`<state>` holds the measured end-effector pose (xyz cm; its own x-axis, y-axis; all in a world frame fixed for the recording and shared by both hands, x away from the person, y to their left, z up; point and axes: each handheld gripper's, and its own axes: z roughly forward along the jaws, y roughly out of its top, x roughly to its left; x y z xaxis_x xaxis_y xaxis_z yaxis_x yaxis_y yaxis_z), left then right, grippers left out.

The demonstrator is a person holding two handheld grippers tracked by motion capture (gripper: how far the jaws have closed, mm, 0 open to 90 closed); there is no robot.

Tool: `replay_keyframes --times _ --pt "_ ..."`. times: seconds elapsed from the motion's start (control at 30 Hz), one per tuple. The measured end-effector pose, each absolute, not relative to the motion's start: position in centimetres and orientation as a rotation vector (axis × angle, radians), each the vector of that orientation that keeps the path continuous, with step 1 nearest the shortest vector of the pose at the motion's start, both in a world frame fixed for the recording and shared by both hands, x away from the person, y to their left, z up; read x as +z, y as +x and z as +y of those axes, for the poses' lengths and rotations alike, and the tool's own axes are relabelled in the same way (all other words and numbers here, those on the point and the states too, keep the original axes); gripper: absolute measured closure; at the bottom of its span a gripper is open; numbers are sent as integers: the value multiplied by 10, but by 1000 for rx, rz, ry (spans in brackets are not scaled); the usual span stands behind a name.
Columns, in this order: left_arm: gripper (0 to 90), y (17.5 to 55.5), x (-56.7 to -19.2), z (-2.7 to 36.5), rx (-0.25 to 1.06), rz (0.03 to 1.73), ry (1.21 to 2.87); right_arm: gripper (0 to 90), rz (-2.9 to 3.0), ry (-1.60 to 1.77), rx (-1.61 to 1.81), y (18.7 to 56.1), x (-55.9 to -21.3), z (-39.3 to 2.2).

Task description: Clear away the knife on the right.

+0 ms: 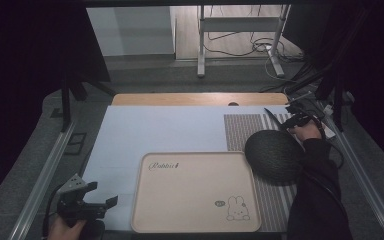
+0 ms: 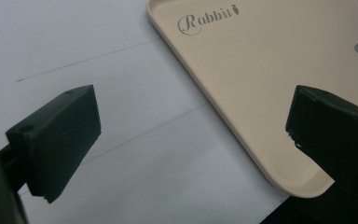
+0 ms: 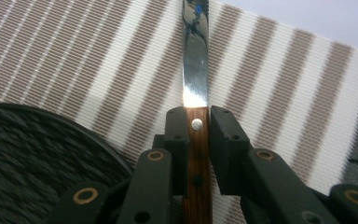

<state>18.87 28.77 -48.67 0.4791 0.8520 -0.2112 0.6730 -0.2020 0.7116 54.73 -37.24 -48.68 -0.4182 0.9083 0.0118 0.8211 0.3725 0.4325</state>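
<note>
Between the right claw's [image 3: 198, 151] pads sits the knife's [image 3: 196, 70] wooden handle, blade projecting forward.

light: dim room, dark margins around the pale tabletop [image 1: 145, 130] | glare: bright streak on the knife blade [image 3: 196, 70] | blur: dark round mat [image 3: 32, 158] beside the blade smeared | shadows: soft, faint

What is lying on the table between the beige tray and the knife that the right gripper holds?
The dark round plate lies there on the striped mat, between the tray and the knife in the right gripper, as the high view shows.
</note>
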Motion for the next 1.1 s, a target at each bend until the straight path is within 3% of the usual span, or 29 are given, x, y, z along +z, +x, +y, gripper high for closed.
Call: replay_keyframes --times 0.43,1.1 --pt "32 189 -487 287 291 1265 1954 772 2364 1519 572 532 -461 -387" --pt "32 189 -486 286 299 1257 1963 771 2473 1391 637 490 -450 -335"
